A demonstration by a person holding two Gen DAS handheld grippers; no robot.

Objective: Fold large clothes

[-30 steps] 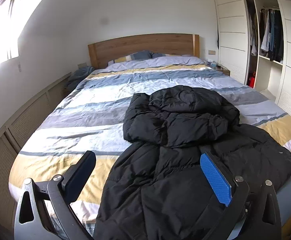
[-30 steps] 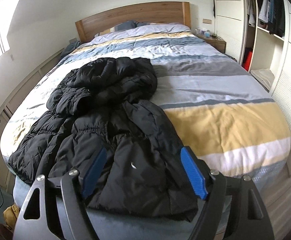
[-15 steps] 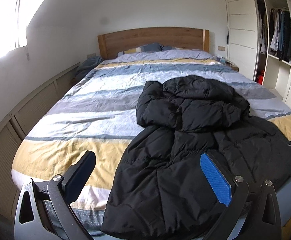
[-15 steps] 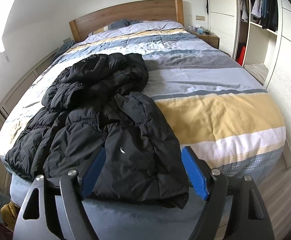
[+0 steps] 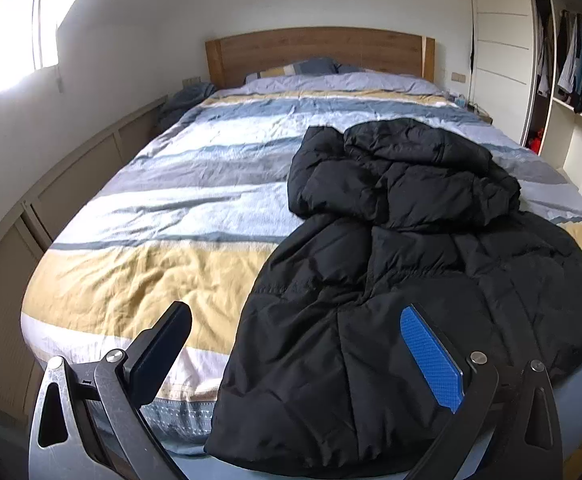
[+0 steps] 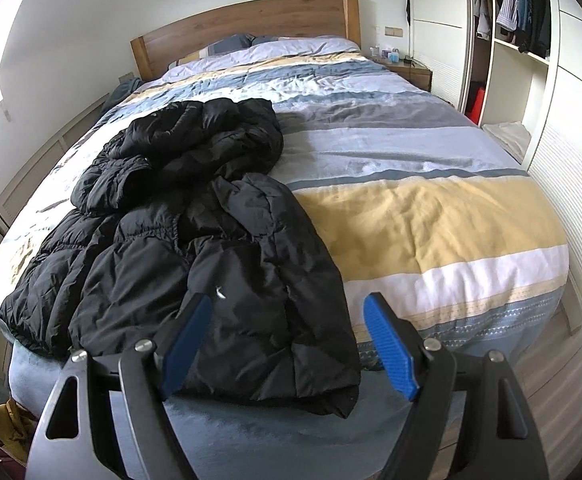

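black gripper frames, blue pads, silver screws

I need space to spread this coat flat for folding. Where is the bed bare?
Bare duvet lies between the black puffer coat and the wardrobe side, also between coat and window-side wall panels, and up toward the pillows. The foot edge is crowded where the coat hangs over it.

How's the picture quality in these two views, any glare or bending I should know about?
Left wrist view: the window at upper left is blown out to white, and the fisheye bows the wardrobe lines. Right wrist view: light is evener, the headboard curves, corners vignette dark. In both, the black jacket keeps little fold detail.
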